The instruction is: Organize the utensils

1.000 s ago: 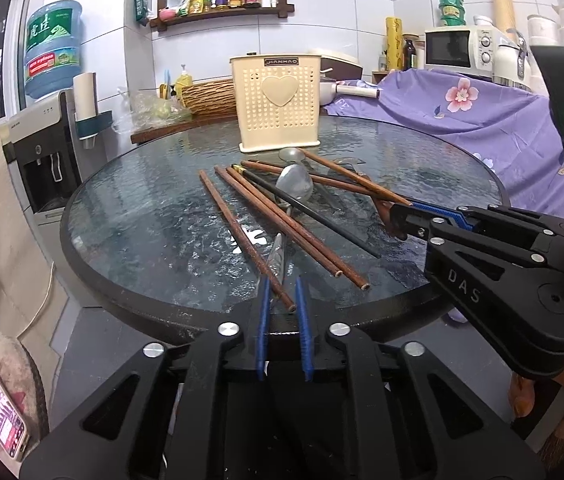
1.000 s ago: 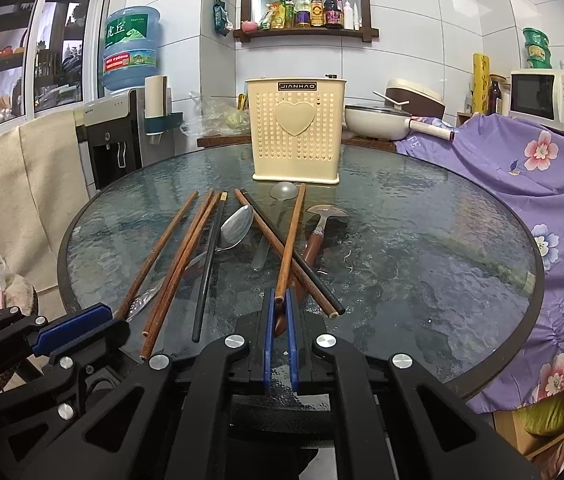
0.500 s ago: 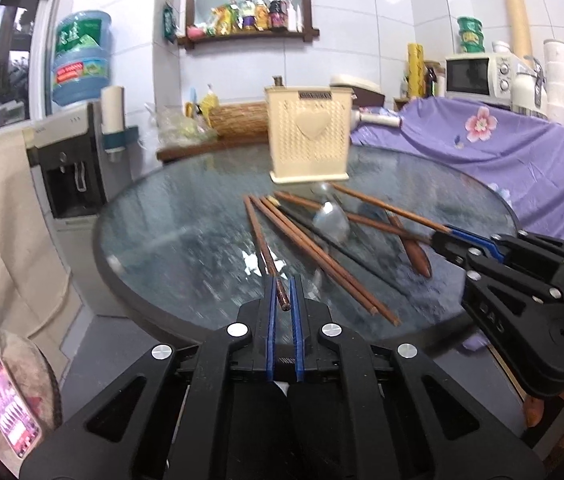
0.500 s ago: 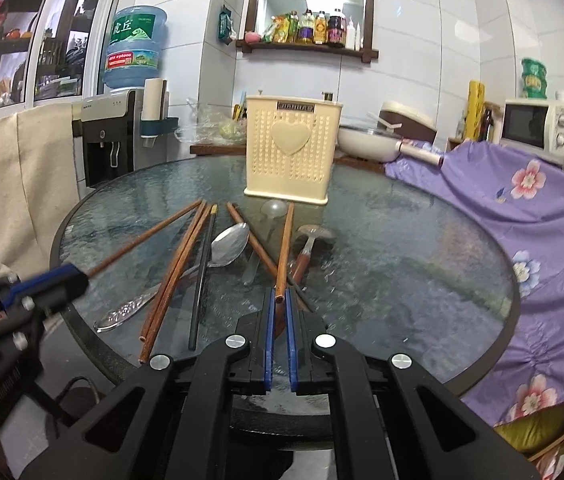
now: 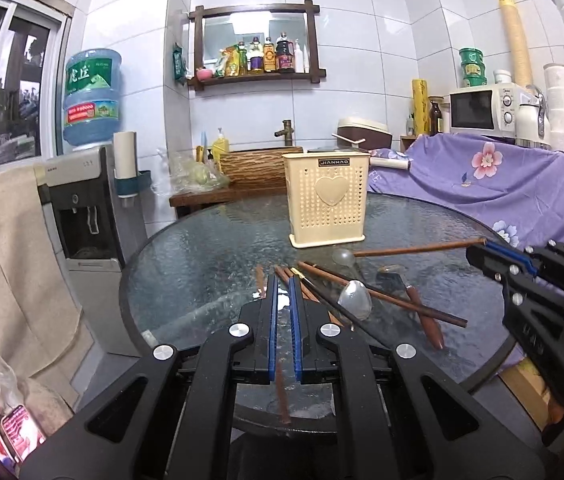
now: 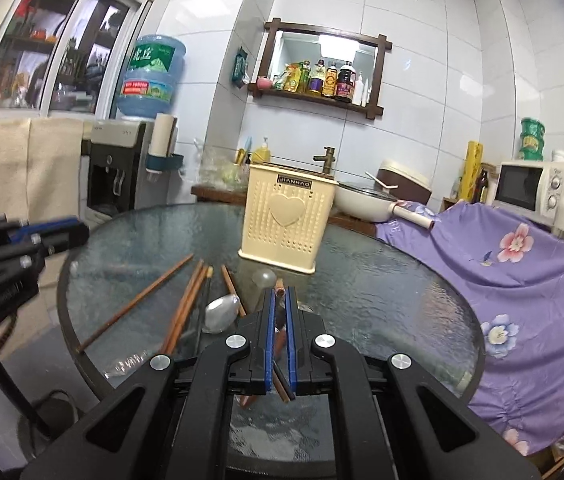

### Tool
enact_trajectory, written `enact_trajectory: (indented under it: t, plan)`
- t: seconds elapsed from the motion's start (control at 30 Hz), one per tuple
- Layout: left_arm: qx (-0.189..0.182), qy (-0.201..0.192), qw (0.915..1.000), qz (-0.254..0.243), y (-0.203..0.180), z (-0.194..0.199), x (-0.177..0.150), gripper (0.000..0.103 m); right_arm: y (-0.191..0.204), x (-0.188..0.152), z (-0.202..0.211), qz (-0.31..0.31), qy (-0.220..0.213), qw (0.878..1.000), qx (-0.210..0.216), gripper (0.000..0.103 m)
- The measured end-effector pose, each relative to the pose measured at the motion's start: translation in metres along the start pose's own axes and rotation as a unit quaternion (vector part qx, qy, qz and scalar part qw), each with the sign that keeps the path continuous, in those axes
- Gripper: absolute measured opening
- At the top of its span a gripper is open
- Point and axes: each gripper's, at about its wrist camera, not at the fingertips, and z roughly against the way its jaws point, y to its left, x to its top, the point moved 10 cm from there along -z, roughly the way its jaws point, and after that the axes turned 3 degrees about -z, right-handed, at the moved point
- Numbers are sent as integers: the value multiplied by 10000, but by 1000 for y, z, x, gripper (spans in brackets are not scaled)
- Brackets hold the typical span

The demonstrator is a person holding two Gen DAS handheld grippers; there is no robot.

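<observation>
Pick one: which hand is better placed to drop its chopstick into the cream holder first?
Right, probably. Both jaws are shut on a brown chopstick, but the right gripper points almost straight at the cream holder, while the left gripper aims past its left side.

we note the utensil holder standing on the round table, far side; chopsticks and spoons lie scattered before it.

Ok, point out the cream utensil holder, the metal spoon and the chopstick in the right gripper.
cream utensil holder (image 5: 330, 200): left wrist view, on its perforated front wall by the heart.
metal spoon (image 5: 355, 305): left wrist view, on its bowl.
chopstick in the right gripper (image 5: 418, 249): left wrist view, on the mid shaft raised above the table.
</observation>
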Motion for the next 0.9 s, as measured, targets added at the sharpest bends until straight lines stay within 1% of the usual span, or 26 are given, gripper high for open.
enact_trajectory:
  t: [0.1,0.23,0.37,0.5,0.53,0.57,0.6,0.63,0.67,0.73,0.8,0.87,0.9]
  plan:
    - [-123,223,9995,163,2,-3,-11,6,-4,2,-1,-94,31,9999,39,5]
    - [-245,754,9958,449,10,-11,-39,7,-5,5,0,-39,39,10000,48,5]
    - [-38,997,9942,409,19,-11,-63,7,-2,6,3,21,-6,10000,62,5]
    - [-10,1243,9909,510,22,-14,-84,9,1,3,2,8,36,10000,90,5]
    - [16,1261,9908,495,21,-14,-87,13,1,2,2,8,59,9999,97,5]
    - [38,1251,9909,489,21,-13,-90,24,2,2,1,13,69,9999,98,5]
    - [50,1223,9912,505,21,-12,-90,33,2,1,2,19,78,9999,98,5]
    - [71,1185,9915,526,22,-10,-91,53,3,0,2,26,84,9999,98,5]
    - [101,1115,9921,561,23,-8,-89,60,4,0,2,31,88,9999,89,5]
    - [131,1002,9932,574,24,-4,-88,60,4,-2,2,19,104,9999,87,5]
    - [163,1046,9933,458,21,-6,-91,59,4,-3,0,-10,137,9999,89,5]
    - [106,1093,9928,488,19,-8,-92,47,3,-5,0,-27,157,9998,85,5]
    - [76,1124,9923,516,19,-9,-94,46,3,-5,0,-31,162,9998,83,5]
